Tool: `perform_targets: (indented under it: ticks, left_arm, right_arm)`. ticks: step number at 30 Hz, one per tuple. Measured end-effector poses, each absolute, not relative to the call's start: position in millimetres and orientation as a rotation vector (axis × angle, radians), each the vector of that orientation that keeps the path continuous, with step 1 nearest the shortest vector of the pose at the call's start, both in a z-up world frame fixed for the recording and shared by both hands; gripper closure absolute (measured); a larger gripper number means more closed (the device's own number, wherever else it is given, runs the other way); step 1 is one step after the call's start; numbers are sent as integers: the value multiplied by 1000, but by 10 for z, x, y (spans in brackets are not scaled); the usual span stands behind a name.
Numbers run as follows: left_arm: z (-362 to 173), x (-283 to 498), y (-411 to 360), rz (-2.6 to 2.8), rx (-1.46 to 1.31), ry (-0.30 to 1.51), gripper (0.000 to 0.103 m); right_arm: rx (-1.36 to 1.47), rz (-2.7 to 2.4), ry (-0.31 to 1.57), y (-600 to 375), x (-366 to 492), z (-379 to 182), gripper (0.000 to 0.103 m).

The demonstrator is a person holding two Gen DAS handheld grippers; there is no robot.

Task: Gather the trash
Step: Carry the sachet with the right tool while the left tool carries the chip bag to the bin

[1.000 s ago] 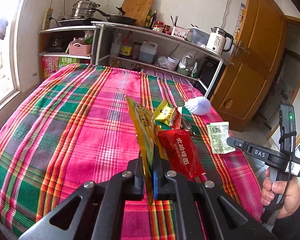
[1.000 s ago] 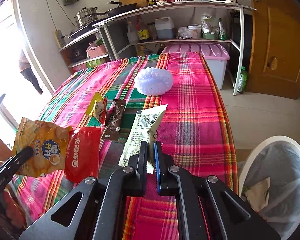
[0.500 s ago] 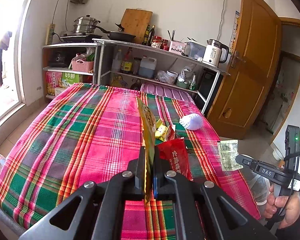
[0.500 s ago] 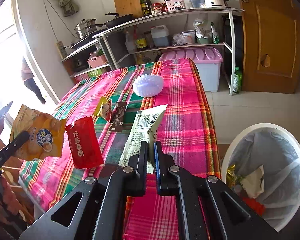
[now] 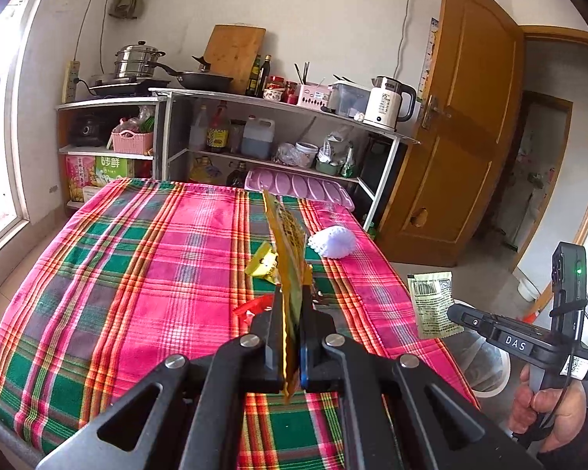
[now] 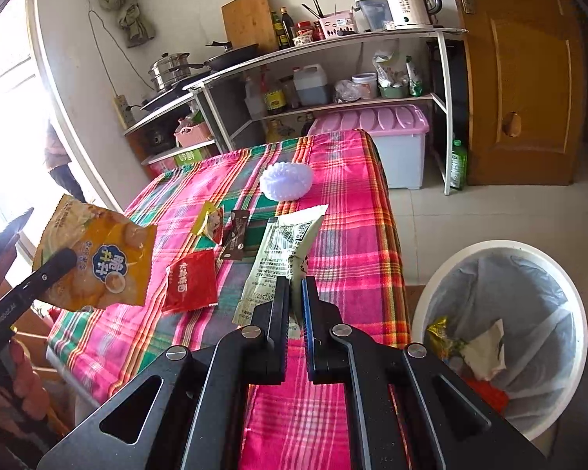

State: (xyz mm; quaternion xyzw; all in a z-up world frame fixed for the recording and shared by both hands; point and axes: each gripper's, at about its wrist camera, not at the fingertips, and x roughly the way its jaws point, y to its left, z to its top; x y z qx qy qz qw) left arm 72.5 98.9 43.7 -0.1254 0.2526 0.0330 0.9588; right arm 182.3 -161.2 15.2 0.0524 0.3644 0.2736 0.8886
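Observation:
My left gripper (image 5: 292,311) is shut on a yellow-orange snack bag (image 5: 288,250), held edge-on above the plaid table; the bag also shows in the right wrist view (image 6: 98,258). My right gripper (image 6: 295,286) is shut on a pale green-white wrapper (image 6: 284,250), also visible in the left wrist view (image 5: 431,299), held near the table's right edge. A white trash bin (image 6: 501,329) with a grey liner and some trash stands on the floor to the right. A red sachet (image 6: 192,282), a yellow wrapper (image 6: 209,223) and a brown wrapper (image 6: 235,235) lie on the table.
A white foam fruit net (image 6: 286,180) lies farther back on the plaid tablecloth (image 6: 349,211). A metal shelf rack (image 5: 278,133) with bottles and a kettle stands behind the table, with a pink-lidded box (image 6: 380,125) below. A wooden door (image 6: 529,78) is at right.
Both grippers rose and pulled back from the table with their wrappers. The red sachet dropped away from the left gripper's bag and lies on the table. The bin came further into the right view.

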Motion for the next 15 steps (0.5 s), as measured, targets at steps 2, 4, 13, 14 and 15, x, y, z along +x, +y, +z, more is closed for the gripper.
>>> perform_targets:
  ticks: [2, 4, 13, 14, 15]
  left_arm:
    - [435, 773, 904, 39, -252, 520, 98]
    - [420, 831, 807, 11, -248, 532, 98]
    - [404, 1023, 356, -102, -223, 560, 98]
    - [403, 1040, 298, -115, -220, 564, 98]
    - [401, 1063, 244, -126, -215, 567, 98]
  right_arm:
    - [115, 560, 751, -1676, 1784, 173, 96]
    - [121, 550, 745, -1754, 1745, 186, 96]
    - [158, 488, 738, -2134, 1648, 166, 96]
    - [162, 480, 738, -2178, 1641, 160, 96]
    - [166, 471, 738, -2223, 1633, 152, 96]
